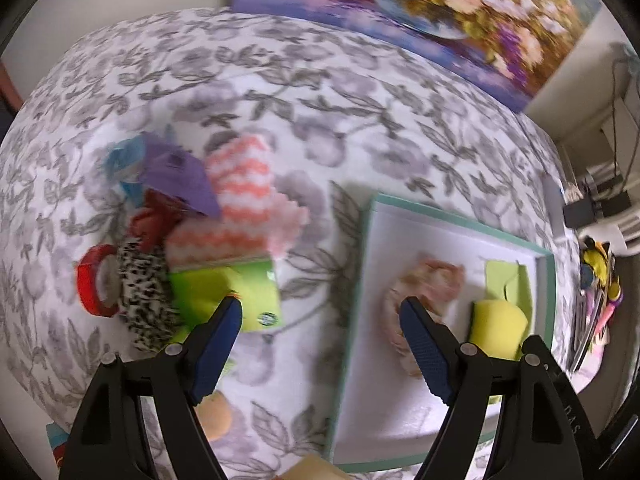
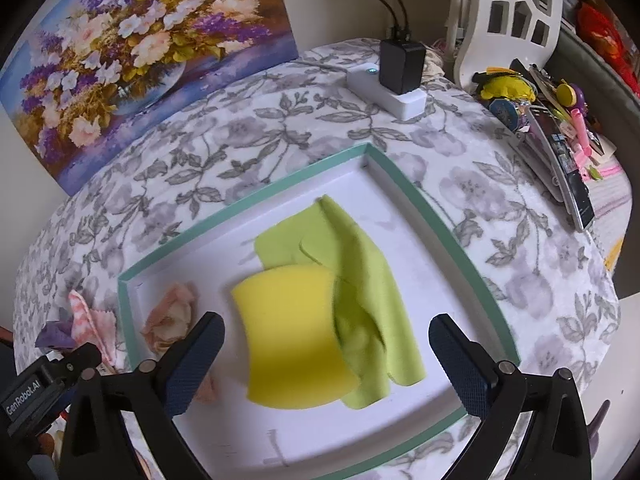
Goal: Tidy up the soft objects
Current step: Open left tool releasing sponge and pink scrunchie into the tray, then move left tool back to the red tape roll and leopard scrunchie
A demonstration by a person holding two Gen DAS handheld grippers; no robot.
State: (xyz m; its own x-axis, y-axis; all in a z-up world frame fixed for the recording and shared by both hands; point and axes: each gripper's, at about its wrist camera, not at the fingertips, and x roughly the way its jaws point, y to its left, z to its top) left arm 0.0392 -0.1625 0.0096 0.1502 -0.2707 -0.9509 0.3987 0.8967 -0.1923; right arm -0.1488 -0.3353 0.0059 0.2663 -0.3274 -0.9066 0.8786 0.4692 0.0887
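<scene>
Tablecloth (image 2: pixel 248 128): woven cloth, matt, printed grey leaf pattern.
Tray (image 2: pixel 436 216): smooth white floor, matt teal rim, card or plastic, cannot tell which.
Sponge (image 2: pixel 292 336): yellow foam, matt, finely porous.
Green cloth (image 2: pixel 372 280): soft matt fabric, creased.
Pink scrunchie (image 2: pixel 170 320): thin crumpled fabric.
Chevron cloth (image 1: pixel 244 184): fluffy pile, coral and white.
Tape roll (image 1: pixel 94 284): red, glossy.
Right gripper (image 2: pixel 326 340): matt black plastic arms, metal pivot pins; 2 pads (image 2: pixel 192 364) of dark blue knurled rubber-like texture.
Charger (image 2: pixel 400 66): smooth black plastic.
</scene>
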